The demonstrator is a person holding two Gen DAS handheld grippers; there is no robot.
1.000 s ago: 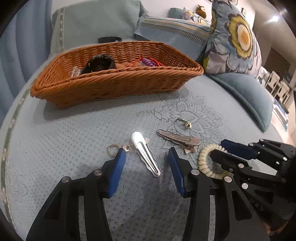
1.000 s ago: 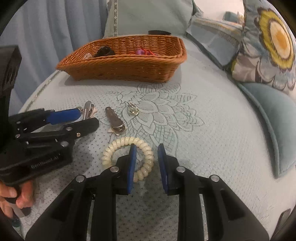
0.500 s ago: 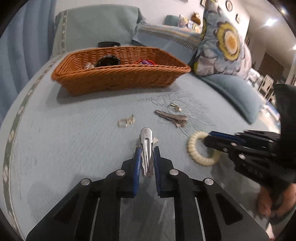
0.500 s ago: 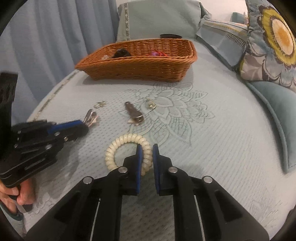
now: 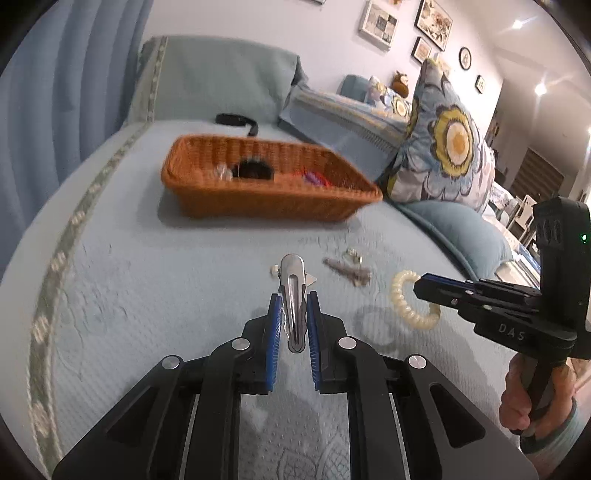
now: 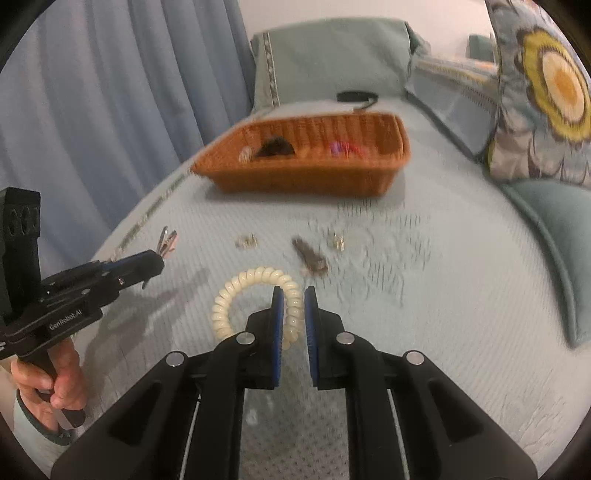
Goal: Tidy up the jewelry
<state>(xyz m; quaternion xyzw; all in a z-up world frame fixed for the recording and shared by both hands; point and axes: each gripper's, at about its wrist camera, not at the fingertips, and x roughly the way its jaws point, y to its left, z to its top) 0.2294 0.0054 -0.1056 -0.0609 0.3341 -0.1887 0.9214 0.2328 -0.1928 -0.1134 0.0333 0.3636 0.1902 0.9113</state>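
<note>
Two grippers: the left gripper (image 5: 292,325) and the right gripper (image 6: 293,325). One wicker basket (image 6: 306,177). Two metal hair clips: a silver one (image 5: 293,295) and a darker one (image 6: 310,256). One cream spiral hair tie (image 6: 255,284). Two small metal clasps or charms (image 6: 246,242) (image 6: 337,240), blurred. One black band (image 5: 236,120) behind the basket. One floral pillow (image 5: 443,147)

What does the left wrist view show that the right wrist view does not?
Only the left wrist view: framed pictures on the wall, and the silver clip seen flat, held in the left gripper. Only the right wrist view: the coil band seen as a full ring in the right gripper. Both show the basket and the brown clip.
</note>
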